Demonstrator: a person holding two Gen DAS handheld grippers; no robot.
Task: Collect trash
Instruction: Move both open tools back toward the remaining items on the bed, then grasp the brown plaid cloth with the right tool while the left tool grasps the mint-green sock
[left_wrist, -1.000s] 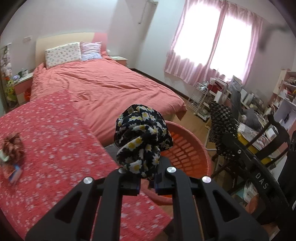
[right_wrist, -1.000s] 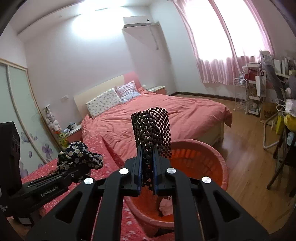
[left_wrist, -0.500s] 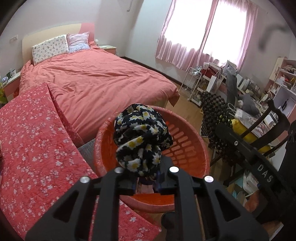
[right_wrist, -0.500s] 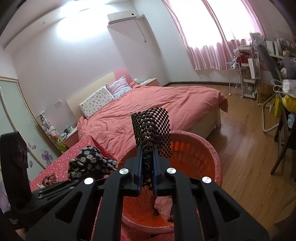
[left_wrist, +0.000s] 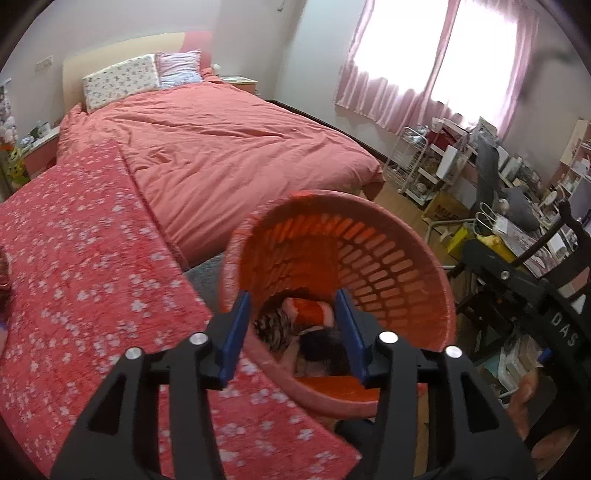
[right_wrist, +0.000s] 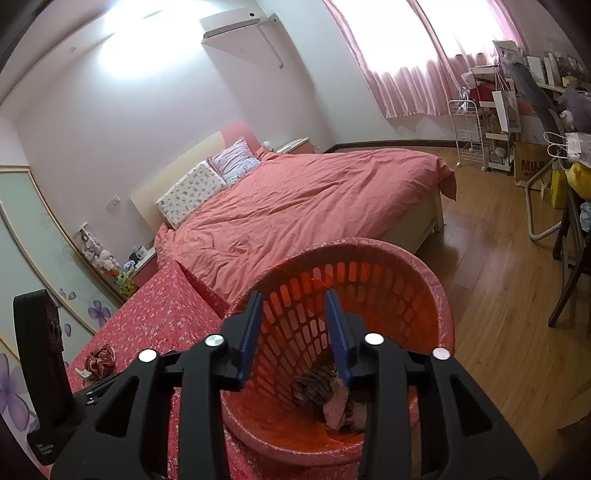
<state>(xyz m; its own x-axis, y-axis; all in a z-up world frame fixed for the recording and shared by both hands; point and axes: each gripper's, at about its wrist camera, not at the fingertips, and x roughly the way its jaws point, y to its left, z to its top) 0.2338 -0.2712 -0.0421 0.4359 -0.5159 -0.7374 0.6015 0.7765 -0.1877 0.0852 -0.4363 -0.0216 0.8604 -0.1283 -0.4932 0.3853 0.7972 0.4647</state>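
An orange slotted plastic basket (left_wrist: 399, 258) (right_wrist: 373, 273) stands on the floor beside the red flowered table. Both grippers hang over its mouth. My left gripper (left_wrist: 293, 325) has its jaws opening, with nothing between the blue pads. My right gripper (right_wrist: 293, 325) is opening too and holds nothing. Bunched fabric pieces (left_wrist: 291, 325) (right_wrist: 314, 387) lie at the basket's bottom, a dark one among them. A red bunched scrap (right_wrist: 100, 359) lies on the table at the left of the right wrist view.
A table with a red flowered cloth (left_wrist: 81, 266) borders the basket on the left. A bed with a pink quilt (left_wrist: 229, 147) lies behind. Chairs, a white wire cart (right_wrist: 469, 129) and a cluttered desk (left_wrist: 517, 206) fill the right side on the wood floor.
The left gripper let go of the black daisy-print fabric and the right let go of the black checked fabric. Both pairs of jaws opened. The left gripper came lower over the basket.
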